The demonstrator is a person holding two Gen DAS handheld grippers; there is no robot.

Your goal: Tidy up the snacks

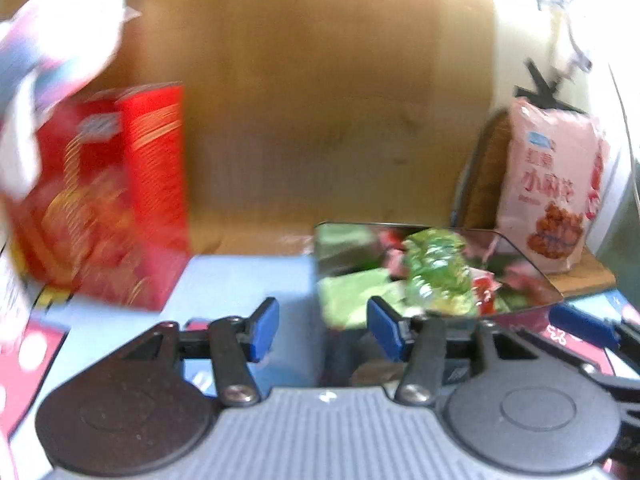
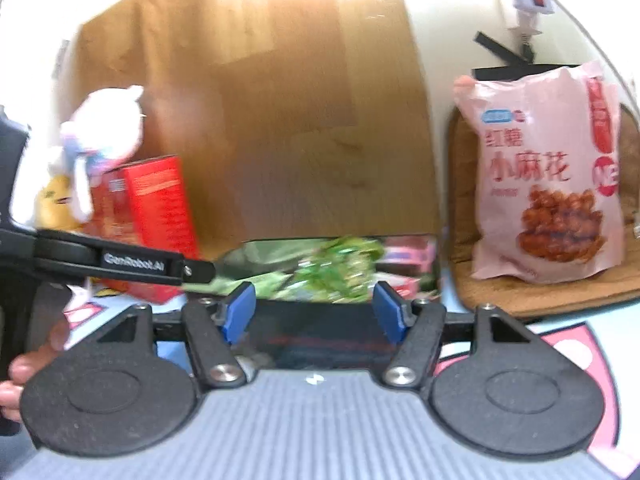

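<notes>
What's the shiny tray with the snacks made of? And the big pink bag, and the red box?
The tray looks like polished metal: its walls mirror the green and pink wrappers inside like a mirror, though glossy plastic is possible. The pink snack bag looks like soft plastic film, slightly glossy and crinkled, with sealed edges. The red box seems printed cardboard: flat faces and sharp folded corners.

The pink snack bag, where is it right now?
The pink snack bag stands upright at the right of both views, on a brown mat by the wall, right of the metal tin.
</notes>
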